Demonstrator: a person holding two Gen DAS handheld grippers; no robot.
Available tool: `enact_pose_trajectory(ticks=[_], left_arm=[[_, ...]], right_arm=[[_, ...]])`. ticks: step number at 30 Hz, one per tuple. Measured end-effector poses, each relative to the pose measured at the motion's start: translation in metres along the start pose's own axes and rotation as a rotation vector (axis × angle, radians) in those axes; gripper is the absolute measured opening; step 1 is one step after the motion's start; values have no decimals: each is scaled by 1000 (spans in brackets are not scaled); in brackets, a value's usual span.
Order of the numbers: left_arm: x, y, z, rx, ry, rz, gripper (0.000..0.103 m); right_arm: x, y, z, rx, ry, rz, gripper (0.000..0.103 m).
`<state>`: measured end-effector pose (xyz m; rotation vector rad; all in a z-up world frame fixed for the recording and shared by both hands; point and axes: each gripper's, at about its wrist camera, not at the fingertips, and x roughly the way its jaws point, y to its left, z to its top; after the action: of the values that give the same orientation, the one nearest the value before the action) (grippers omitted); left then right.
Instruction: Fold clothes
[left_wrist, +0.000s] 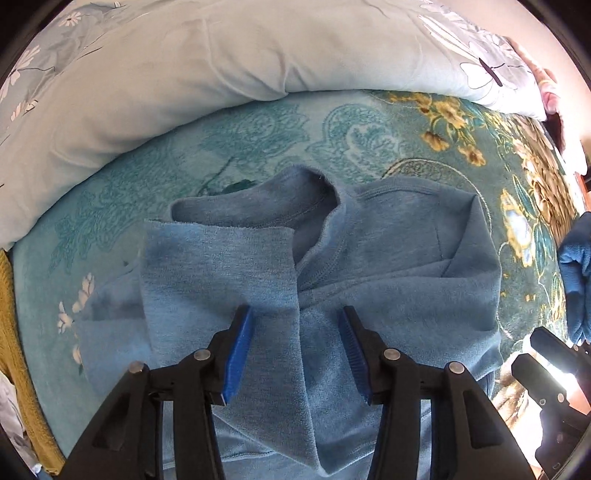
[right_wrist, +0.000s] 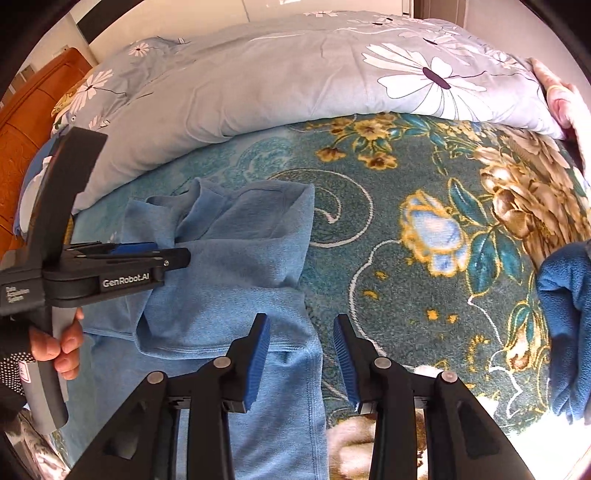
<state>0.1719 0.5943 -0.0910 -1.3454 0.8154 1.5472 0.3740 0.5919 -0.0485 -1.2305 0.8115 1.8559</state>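
Observation:
A light blue fleece sweater (left_wrist: 388, 266) lies flat on the bed, neckline toward the quilt, both sleeves folded in over the body. My left gripper (left_wrist: 295, 325) hangs open just above its middle; the left sleeve (left_wrist: 221, 273) runs down under the gap, and the pads do not press it. In the right wrist view the same sweater (right_wrist: 236, 266) lies at the left. My right gripper (right_wrist: 301, 325) stands open over the sweater's right edge, nothing between its blue pads. The left gripper (right_wrist: 173, 254) shows there from the side, held by a hand (right_wrist: 62, 343).
A floral teal blanket (right_wrist: 424, 184) covers the bed. A rolled pale blue flowered quilt (right_wrist: 258, 92) lies along the far side. A dark blue fleece garment (right_wrist: 565, 332) sits at the right edge. An orange wooden headboard (right_wrist: 29, 110) stands at the far left, and mustard knit cloth (left_wrist: 11, 314) lies at the left.

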Motion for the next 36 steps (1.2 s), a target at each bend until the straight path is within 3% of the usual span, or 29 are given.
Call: enact_pose_trajectory(ticks=[1,2,3,5,8,12,18,26,31,36], left_arm=[[-1,2,0,-13,-9,-4,48],[-3,5,-1,-24,-21,-6,38],[-4,8,-1,-32,-29,-2,22],[-6,17,-2,-57,-34,-9,8],[-16,32,-6,-102,-72,-35,5],[-47,50,-16,-136,-179,-63,5],[-93,92,-46,-280,-292,-81,5],[-70,138,-100,-432,-184,-89,5],[-49,150,-119,-511,-122,-205,8],[-50,165,-123,-617,-143,-322,33]], right_arm=[[0,-2,-1,0,1,3,39],[0,-5,-2,-1,-1,2,39],[-1,-8,-4,1,-2,5,39],[0,-14,-7,15,2,9,39],[1,-22,-10,43,8,16,39],[-1,-27,-14,62,7,16,39],[-4,-20,-22,48,13,18,39],[1,7,-32,8,33,37,39],[4,25,-38,-22,43,45,39],[6,34,-43,-47,50,37,39]])
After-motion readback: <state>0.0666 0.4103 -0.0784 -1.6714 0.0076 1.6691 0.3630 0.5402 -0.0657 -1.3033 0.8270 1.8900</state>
